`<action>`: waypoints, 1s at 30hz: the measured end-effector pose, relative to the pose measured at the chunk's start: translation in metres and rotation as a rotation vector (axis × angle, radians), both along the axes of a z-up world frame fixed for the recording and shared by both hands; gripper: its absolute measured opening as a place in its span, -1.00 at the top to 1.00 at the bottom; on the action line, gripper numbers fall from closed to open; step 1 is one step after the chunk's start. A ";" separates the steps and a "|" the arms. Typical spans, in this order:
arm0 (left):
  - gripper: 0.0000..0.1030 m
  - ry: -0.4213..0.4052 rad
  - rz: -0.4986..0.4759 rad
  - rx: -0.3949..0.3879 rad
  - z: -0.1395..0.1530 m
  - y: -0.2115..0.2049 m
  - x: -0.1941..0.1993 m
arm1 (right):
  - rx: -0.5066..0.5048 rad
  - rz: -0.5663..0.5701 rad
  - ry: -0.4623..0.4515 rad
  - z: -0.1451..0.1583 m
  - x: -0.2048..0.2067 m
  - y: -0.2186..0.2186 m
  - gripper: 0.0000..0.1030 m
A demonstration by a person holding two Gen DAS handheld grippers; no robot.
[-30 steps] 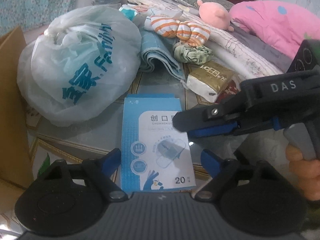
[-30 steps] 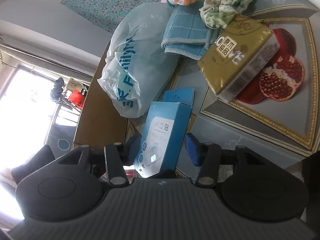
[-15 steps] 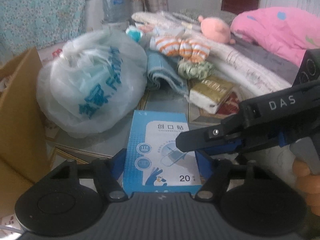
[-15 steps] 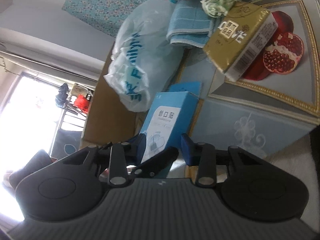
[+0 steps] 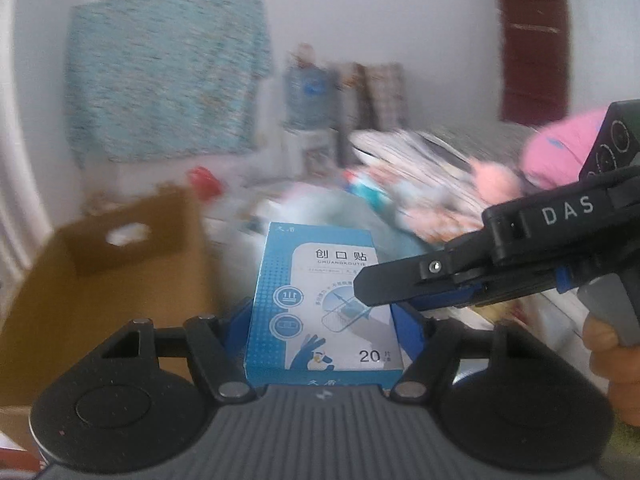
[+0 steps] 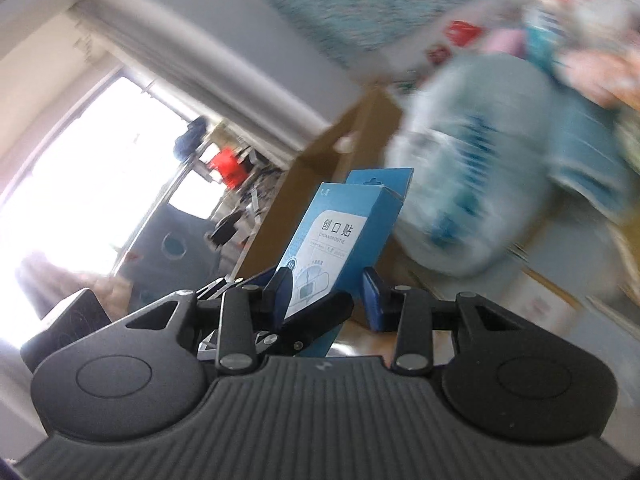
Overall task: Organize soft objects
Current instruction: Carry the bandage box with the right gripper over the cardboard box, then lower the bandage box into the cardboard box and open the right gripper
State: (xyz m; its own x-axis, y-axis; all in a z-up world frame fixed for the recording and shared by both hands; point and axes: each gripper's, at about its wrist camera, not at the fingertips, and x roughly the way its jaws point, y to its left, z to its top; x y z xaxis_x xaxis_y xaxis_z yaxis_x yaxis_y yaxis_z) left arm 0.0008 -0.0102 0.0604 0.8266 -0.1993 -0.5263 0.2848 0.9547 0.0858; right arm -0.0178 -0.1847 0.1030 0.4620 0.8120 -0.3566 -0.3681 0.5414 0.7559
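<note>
A blue and white box of plasters (image 5: 320, 312) is held up in the air by both grippers. My left gripper (image 5: 324, 320) is shut on its two long sides, blue pads (image 5: 408, 320) pressed against them. My right gripper (image 5: 384, 296) reaches in from the right, one black finger lying across the box's face. In the right wrist view the box (image 6: 340, 236) stands between the right gripper's (image 6: 326, 292) pads, which are shut on its front and back. The soft things behind are blurred: a pink plush (image 5: 496, 180), a pink pillow (image 5: 568, 148), a blue towel (image 6: 592, 168).
An open cardboard box (image 5: 120, 280) stands at the left, just beyond the held box. A full white plastic bag (image 6: 472, 184) lies beside it. A water bottle (image 5: 312, 96) stands at the far wall. A person's hand (image 5: 612, 352) holds the right gripper's handle.
The left jaws closed onto the plaster box's sides. Both grippers then rose with it off the table and tipped upward, so the wall and the cardboard box now fill the views.
</note>
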 end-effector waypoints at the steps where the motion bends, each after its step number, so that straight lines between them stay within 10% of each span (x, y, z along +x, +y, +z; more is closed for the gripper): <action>1: -0.42 -0.011 0.029 0.003 0.007 0.010 0.004 | 0.003 0.031 0.003 0.006 0.012 0.013 0.28; 11: -0.42 0.046 0.240 0.078 0.048 0.109 0.098 | -0.061 0.250 0.079 0.041 0.137 0.152 0.26; 30: -0.45 0.407 0.400 0.208 -0.028 0.225 0.297 | -0.238 0.264 0.383 -0.058 0.327 0.318 0.24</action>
